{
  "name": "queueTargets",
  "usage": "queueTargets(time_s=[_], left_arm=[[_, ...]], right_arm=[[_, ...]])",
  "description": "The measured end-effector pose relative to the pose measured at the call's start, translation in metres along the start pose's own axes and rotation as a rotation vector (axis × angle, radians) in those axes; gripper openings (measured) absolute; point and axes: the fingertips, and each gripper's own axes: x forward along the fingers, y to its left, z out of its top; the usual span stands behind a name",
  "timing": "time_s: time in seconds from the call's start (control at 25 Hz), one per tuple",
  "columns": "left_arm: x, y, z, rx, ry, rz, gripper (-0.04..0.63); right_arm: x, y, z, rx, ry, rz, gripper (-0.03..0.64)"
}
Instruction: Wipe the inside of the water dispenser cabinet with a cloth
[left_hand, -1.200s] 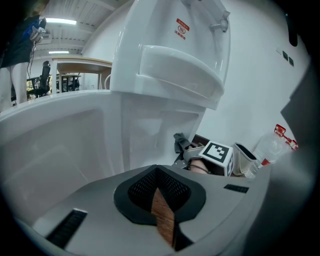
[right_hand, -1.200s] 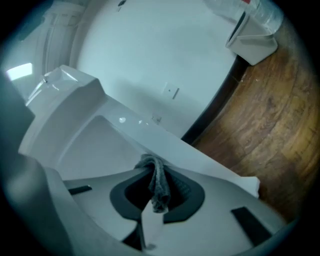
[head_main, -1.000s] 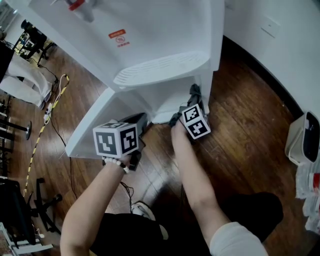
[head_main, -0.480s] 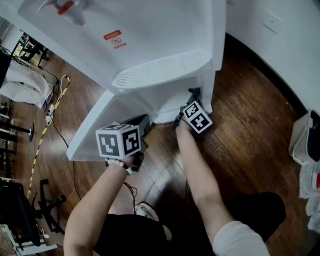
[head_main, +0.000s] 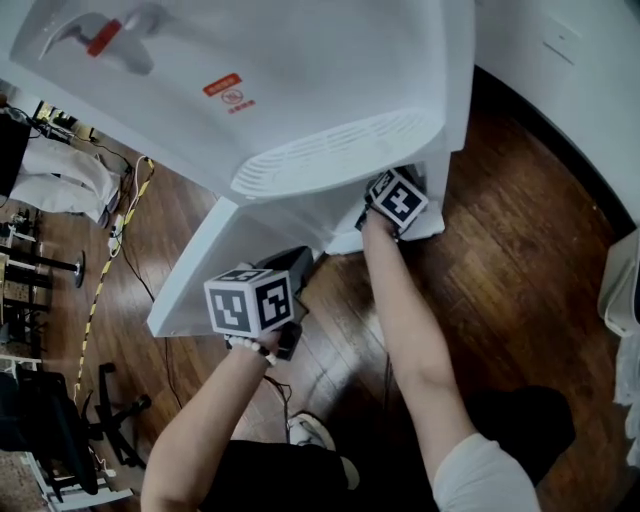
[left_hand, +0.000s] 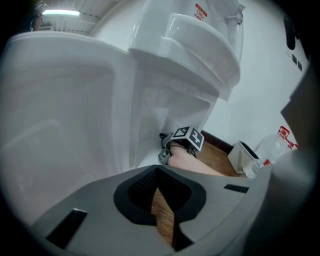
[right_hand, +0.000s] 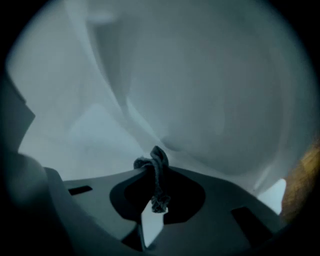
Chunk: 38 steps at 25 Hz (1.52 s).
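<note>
The white water dispenser (head_main: 300, 90) stands over its low cabinet, whose door (head_main: 205, 270) swings open to the left. My right gripper (head_main: 380, 192) reaches into the cabinet opening under the drip tray, its tips hidden there. In the right gripper view the gripper (right_hand: 150, 172) is shut on a bunched dark grey cloth (right_hand: 160, 156), right at the white inner wall (right_hand: 200, 90). My left gripper (head_main: 303, 258) hovers outside by the door's lower edge. In the left gripper view it (left_hand: 159, 172) is shut with nothing held, facing the right gripper's marker cube (left_hand: 188, 137).
Dark wood floor (head_main: 500, 300) surrounds the dispenser, and a white wall (head_main: 590, 90) runs behind it on the right. A white bin (left_hand: 241, 156) and plastic bottles (left_hand: 280, 142) stand by that wall. Cables (head_main: 122, 225) and a chair base (head_main: 110, 420) lie at the left.
My right gripper has pushed deeper into the cabinet with the cloth. The left gripper has stayed near the door, and the head view has tilted closer to the dispenser.
</note>
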Motion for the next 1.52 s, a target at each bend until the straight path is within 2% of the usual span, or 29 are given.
queueTargets(time_s=[0.08,0.12,0.28,0.32,0.4,0.48,0.72,0.92,1.08,1.16,1.24,1.32,1.4,1.52], left_arm=[[-0.001,0.001,-0.002,-0.007,0.004,-0.001,-0.012],[-0.001,0.002,-0.003,-0.01,0.004,-0.002,-0.012],[-0.001,0.009,-0.005,-0.021,0.009,0.004,-0.012],[-0.001,0.01,-0.006,-0.023,0.011,0.006,-0.012],[0.002,0.011,-0.006,-0.028,0.009,0.009,-0.012],[0.005,0.008,-0.004,-0.027,0.008,0.003,-0.012],[0.001,0.003,-0.004,-0.015,0.008,-0.002,-0.012],[-0.007,0.011,-0.003,-0.023,-0.002,0.015,-0.012],[-0.008,0.008,-0.002,-0.019,-0.007,0.013,-0.012],[-0.007,0.004,0.0,-0.013,-0.011,0.01,-0.012],[-0.008,0.003,0.001,-0.008,-0.012,0.011,-0.012],[-0.008,0.003,0.001,-0.006,-0.011,0.013,-0.012],[-0.007,0.002,0.001,-0.002,-0.01,0.012,-0.012],[-0.006,-0.001,0.003,0.003,-0.013,0.007,-0.012]], right_arm=[[0.01,0.009,0.007,0.01,-0.003,0.012,0.038],[0.009,0.008,0.005,0.01,0.024,-0.011,0.038],[-0.028,-0.037,-0.05,0.011,0.357,-0.312,0.038],[-0.034,-0.044,-0.061,0.009,0.416,-0.357,0.038],[-0.038,-0.045,-0.073,0.001,0.466,-0.368,0.038],[-0.034,-0.035,-0.076,-0.01,0.462,-0.317,0.038],[-0.015,0.011,-0.08,-0.042,0.398,-0.073,0.038],[-0.004,0.048,-0.098,-0.061,0.41,0.113,0.038],[0.003,0.068,-0.104,-0.086,0.397,0.208,0.038],[0.007,0.065,-0.087,-0.114,0.324,0.195,0.038],[0.01,0.05,-0.053,-0.148,0.196,0.128,0.038],[0.01,0.031,-0.025,-0.138,0.108,0.061,0.04],[0.009,0.014,-0.01,-0.096,0.078,0.017,0.04],[0.003,-0.003,-0.011,-0.015,0.111,-0.02,0.04]])
